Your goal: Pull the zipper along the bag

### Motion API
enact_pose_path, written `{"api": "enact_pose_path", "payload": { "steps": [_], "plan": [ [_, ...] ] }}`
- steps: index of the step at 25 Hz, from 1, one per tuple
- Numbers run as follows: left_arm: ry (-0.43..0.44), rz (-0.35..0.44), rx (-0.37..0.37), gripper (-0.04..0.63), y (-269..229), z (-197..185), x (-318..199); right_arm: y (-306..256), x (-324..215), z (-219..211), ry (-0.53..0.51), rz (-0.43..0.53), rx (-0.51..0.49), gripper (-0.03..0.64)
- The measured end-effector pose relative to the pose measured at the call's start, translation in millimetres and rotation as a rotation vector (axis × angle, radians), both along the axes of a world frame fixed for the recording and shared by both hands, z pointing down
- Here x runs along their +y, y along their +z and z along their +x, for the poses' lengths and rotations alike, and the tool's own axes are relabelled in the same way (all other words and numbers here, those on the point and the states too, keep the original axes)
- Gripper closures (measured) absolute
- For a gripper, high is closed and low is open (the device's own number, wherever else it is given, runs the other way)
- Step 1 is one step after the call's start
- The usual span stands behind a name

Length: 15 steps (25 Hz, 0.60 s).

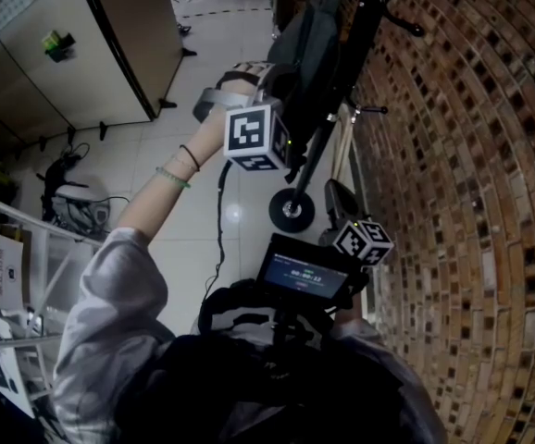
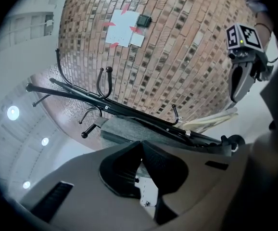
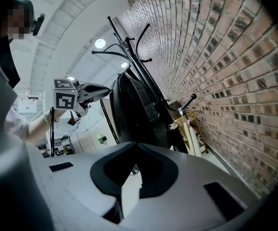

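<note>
A dark grey bag (image 1: pixel 303 40) hangs on a black coat rack (image 1: pixel 337 109) beside the brick wall. My left gripper (image 2: pixel 141 154) is raised to the bag (image 2: pixel 129 129) on an outstretched arm, and its jaws are shut. In the right gripper view its fingertips (image 3: pixel 108 90) touch the bag's (image 3: pixel 134 109) near edge. No zipper pull shows between the pads. My right gripper (image 3: pixel 137 154) hangs lower, near the rack's foot, apart from the bag. Its jaws are shut with nothing in them. The head view shows its marker cube (image 1: pixel 362 240) beside a small screen (image 1: pixel 304 276).
The brick wall (image 1: pixel 471 202) runs along the right. The rack's base has a wheel (image 1: pixel 292 211) on the tiled floor. A pale cabinet (image 1: pixel 110 44) stands at the back left, with cables (image 1: pixel 73 202) and a wire shelf (image 1: pixel 8 276) below it. Wooden slats (image 3: pixel 192 129) lean on the wall.
</note>
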<state>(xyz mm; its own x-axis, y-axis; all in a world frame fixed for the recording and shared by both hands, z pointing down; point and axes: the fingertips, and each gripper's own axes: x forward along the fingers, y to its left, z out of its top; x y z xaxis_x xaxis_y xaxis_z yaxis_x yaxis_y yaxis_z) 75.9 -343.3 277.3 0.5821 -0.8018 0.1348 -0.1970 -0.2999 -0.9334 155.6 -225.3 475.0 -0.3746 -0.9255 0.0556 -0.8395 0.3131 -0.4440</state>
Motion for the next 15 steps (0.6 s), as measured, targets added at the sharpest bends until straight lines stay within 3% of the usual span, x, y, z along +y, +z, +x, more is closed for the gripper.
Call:
{"api": "enact_pose_path", "payload": {
  "steps": [15],
  "plan": [
    [-0.014,-0.057,-0.024,0.577,42,-8,8,3,-1,-1,-0.01,-0.007,-0.011,0.621]
  ]
}}
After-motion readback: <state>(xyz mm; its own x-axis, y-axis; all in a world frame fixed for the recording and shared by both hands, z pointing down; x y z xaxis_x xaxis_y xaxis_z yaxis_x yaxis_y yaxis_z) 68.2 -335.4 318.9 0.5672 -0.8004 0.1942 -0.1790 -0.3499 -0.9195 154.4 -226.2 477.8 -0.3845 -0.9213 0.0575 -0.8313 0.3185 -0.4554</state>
